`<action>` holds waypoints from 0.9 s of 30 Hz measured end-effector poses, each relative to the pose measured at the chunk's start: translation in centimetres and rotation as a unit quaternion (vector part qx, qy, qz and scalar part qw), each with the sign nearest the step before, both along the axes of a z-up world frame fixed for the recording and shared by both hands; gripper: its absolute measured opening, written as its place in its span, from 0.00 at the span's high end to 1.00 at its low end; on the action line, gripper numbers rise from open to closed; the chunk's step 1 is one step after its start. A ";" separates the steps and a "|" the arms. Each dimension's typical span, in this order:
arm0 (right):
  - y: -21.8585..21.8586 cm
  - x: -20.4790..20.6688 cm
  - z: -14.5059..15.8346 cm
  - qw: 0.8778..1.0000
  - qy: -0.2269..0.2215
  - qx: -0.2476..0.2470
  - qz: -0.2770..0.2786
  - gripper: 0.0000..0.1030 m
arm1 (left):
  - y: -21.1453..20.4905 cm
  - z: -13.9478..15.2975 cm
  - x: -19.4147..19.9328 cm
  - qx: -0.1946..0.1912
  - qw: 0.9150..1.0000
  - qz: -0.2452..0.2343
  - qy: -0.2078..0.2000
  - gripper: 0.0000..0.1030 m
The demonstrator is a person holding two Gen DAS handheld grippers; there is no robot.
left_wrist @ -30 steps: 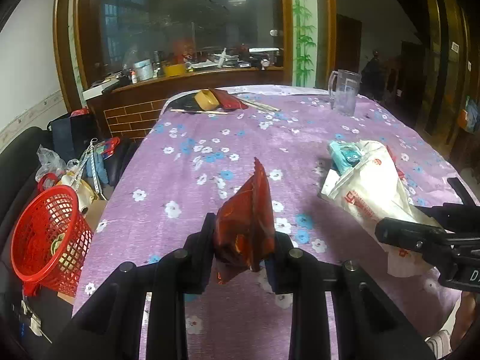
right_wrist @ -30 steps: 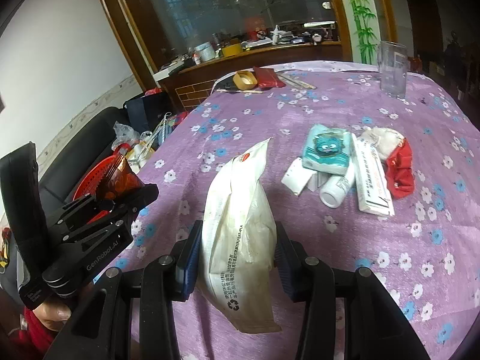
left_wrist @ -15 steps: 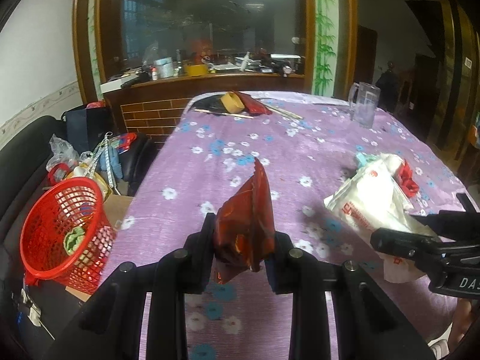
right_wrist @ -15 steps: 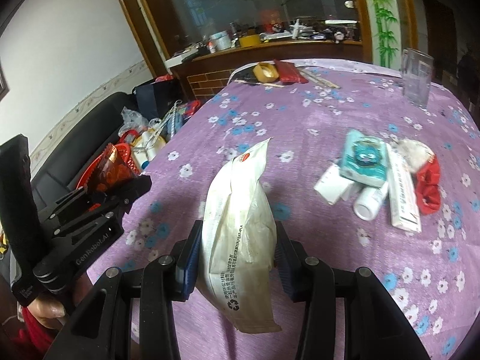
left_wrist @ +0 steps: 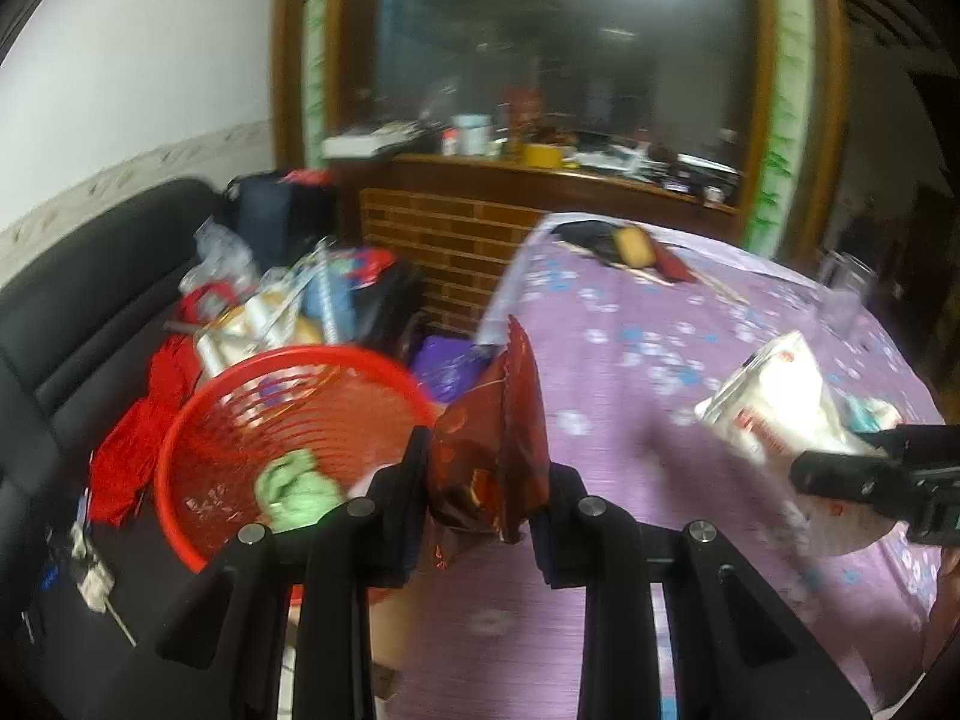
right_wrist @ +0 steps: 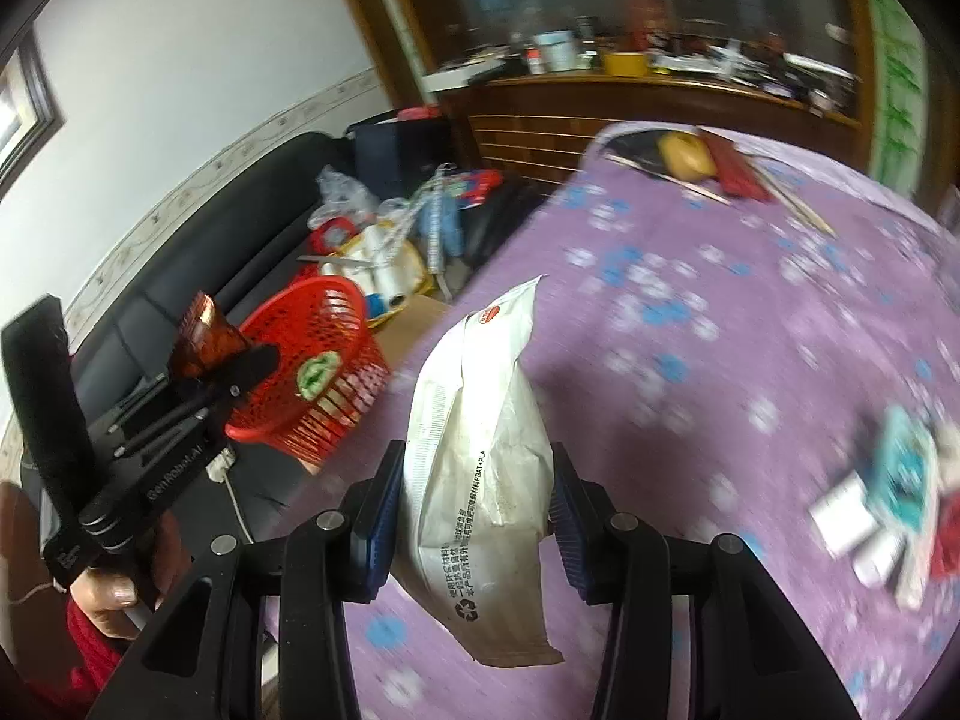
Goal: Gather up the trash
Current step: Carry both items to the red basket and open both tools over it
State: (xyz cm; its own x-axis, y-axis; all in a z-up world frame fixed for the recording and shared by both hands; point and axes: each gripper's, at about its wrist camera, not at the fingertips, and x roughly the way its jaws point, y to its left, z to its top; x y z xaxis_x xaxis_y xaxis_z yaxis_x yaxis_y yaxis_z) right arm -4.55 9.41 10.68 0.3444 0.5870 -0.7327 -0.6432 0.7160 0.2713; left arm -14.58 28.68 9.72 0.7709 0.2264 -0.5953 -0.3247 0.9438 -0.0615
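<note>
My left gripper [left_wrist: 483, 492] is shut on a crumpled dark-red wrapper [left_wrist: 498, 450], held upright just right of a red mesh basket [left_wrist: 288, 450] that sits beside the table's left edge. A green scrap [left_wrist: 294, 492] lies inside the basket. My right gripper [right_wrist: 474, 498] is shut on a white paper bag [right_wrist: 480, 450] with printed text, above the purple flowered tablecloth [right_wrist: 720, 330]. In the right wrist view the left gripper [right_wrist: 228, 372] with the red wrapper [right_wrist: 201, 342] hovers next to the basket [right_wrist: 324, 360]. The white bag [left_wrist: 780, 414] also shows at the right of the left wrist view.
A black sofa [left_wrist: 90, 312] behind the basket carries bags, rolls and red cloth. On the table lie a teal packet [right_wrist: 906, 468] with small boxes at right, a tape roll [right_wrist: 684, 156] and sticks at the far end. A brick-faced wooden counter [left_wrist: 456, 234] stands behind.
Both grippers have swung left toward the table's left edge with their loads. The red basket is now much closer and larger, right beside the left gripper.
</note>
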 end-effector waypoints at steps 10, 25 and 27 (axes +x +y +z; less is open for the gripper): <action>14.9 2.1 0.1 0.997 0.010 0.003 0.078 0.52 | 10.6 -1.9 -0.4 -0.036 0.997 0.070 0.017 0.73; 15.3 -1.3 -4.7 0.978 0.019 -0.088 0.187 0.24 | 13.3 -4.3 -0.3 -0.067 0.995 0.065 0.018 0.72; 14.5 -2.0 -6.1 0.974 0.028 -0.093 0.207 0.20 | 13.1 -4.3 -0.2 -0.069 0.995 0.065 0.015 0.72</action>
State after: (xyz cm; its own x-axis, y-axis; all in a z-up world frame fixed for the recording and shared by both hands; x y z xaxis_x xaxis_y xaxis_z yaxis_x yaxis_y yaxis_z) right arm -6.53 23.95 4.56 0.0632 0.5224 -0.8503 -0.8750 0.4388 0.2046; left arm -14.80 41.81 5.39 0.7224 0.2370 -0.6496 -0.4465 0.8772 -0.1764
